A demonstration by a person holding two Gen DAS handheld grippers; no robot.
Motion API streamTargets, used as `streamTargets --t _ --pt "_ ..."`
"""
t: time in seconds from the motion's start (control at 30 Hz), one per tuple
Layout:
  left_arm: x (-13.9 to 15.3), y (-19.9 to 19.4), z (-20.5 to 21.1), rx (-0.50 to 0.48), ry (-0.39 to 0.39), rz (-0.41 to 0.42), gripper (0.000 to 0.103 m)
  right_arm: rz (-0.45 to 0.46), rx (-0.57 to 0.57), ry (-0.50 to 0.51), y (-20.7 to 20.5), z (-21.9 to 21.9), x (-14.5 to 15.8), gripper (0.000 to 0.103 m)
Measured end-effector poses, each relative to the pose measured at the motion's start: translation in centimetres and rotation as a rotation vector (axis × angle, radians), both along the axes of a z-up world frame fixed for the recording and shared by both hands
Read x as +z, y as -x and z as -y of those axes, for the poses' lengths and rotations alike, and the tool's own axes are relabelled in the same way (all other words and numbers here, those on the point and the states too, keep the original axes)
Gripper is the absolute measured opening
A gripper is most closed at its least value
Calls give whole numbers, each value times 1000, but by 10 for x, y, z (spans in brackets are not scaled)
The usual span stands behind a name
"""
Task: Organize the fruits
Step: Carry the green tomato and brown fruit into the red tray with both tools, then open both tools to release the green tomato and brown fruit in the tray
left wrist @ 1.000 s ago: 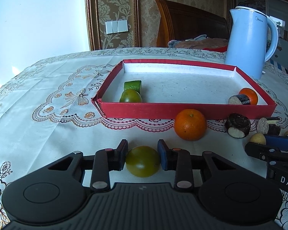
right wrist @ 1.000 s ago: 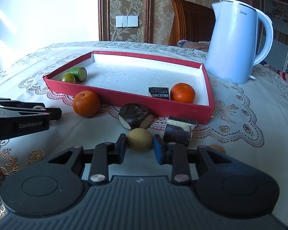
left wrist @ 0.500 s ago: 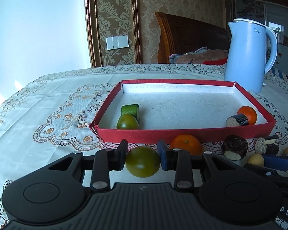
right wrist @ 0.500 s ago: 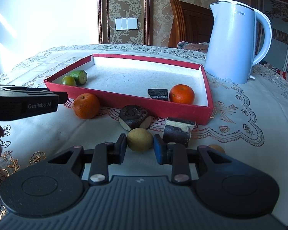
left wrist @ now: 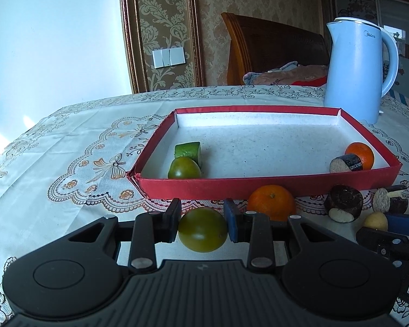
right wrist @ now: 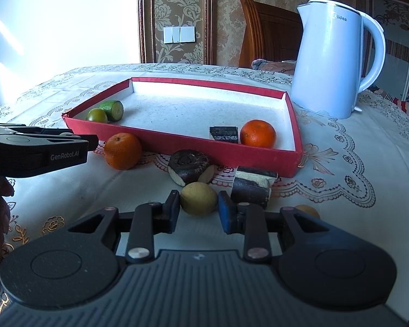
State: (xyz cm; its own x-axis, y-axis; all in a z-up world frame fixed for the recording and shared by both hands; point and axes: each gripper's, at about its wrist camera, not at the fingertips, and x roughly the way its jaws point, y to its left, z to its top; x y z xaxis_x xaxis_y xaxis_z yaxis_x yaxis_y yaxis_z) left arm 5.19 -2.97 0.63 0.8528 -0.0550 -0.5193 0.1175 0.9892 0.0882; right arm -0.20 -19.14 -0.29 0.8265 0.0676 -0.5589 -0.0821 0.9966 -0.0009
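Lace-patterned cloth covers the surface (left wrist: 68, 147) where the red tray (left wrist: 270, 185) sits. My left claw (left wrist: 203, 224) grips a green tomato (left wrist: 202, 229), held just short of the tray's near wall. My right claw (right wrist: 199, 212) brackets a yellow fruit (right wrist: 198, 198) resting on the cloth; whether its pads touch, I cannot tell.

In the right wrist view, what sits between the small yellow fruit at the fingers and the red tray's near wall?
A round dark-skinned chunk with a pale cut face lies between the small yellow fruit and the red tray, resting on the lace tablecloth; the right wrist view shows it.
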Motion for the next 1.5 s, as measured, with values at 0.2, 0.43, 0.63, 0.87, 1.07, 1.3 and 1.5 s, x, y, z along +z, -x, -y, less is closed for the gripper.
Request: streamTargets --t 0.2,0.43,0.63,0.87,1.07,1.3,1.5 --pt "-3 -2 -2 -4 13 -19 33 11 -2 3 2 -1 2 29" --pt "-3 -2 -3 -4 25 -22 33 28 -1 10 3 -6 9 29" --pt "-3 -1 -3 -4 29 -17 33 68 -10 20 -1 -9 25 29" --pt "-2 -1 -5 -2 41 -14 33 91 -24 33 -15 -13 35 29" --pt "7 -1 -8 3 61 2 33 113 -39 43 -30 -15 44 29" --pt "30 -14 -8 22 55 65 33 107 -65 34 -65 -10 47 29" --pt "32 -39 -8 38 49 66 33 51 -64 19 -92 -8 30 29"
